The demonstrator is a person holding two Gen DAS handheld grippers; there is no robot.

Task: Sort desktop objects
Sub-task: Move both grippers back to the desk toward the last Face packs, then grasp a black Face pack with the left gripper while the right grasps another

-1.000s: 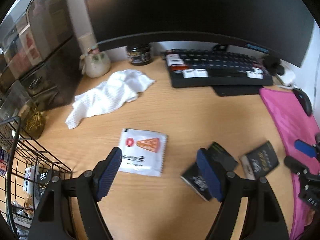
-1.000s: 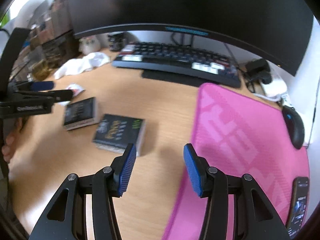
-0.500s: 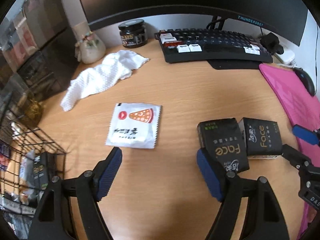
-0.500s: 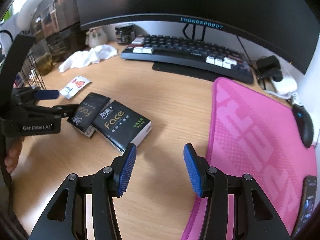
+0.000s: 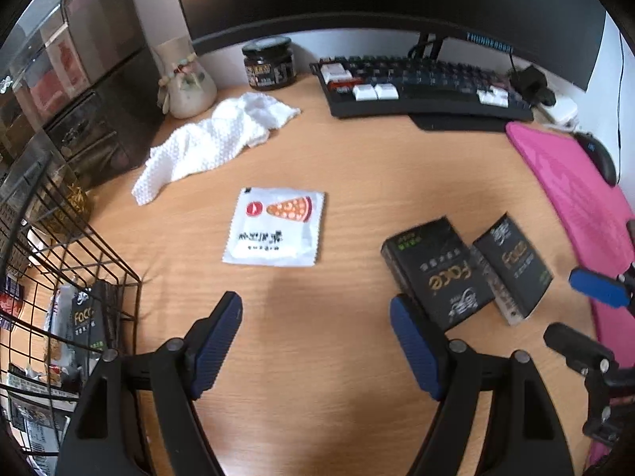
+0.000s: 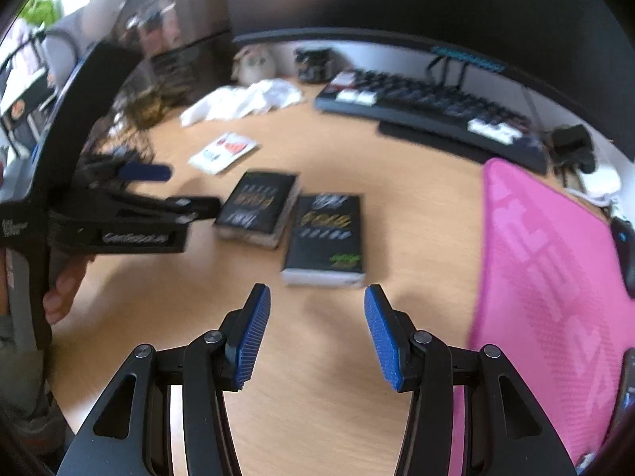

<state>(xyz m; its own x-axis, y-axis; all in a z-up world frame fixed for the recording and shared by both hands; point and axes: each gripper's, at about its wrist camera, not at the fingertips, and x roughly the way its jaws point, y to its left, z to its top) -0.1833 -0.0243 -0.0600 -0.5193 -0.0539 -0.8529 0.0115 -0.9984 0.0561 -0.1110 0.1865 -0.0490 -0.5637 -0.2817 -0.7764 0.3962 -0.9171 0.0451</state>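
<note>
Two black "Face" tissue packs lie side by side on the wooden desk, one [image 5: 436,269] [image 6: 258,208] to the left of the other [image 5: 512,265] [image 6: 325,234]. A white sachet with a pizza picture [image 5: 276,226] [image 6: 222,150] lies further left. My left gripper [image 5: 315,341] [image 6: 166,188] hovers open over bare desk, its right finger just short of the left pack. My right gripper [image 6: 315,335] [image 5: 583,309] sits just before the right pack; its jaws are opening and hold nothing.
A black wire basket [image 5: 71,277] holding packets stands at the left desk edge. A crumpled white cloth [image 5: 214,139], a dark jar [image 5: 270,63], a small vase [image 5: 184,83], a keyboard [image 5: 420,87], a pink mat [image 6: 551,289] and a mouse [image 5: 599,154] surround the work area.
My right gripper's jaws have spread wider and it has swung left toward the tissue packs. The left gripper has shifted, and the packs now lie closer to its right finger.
</note>
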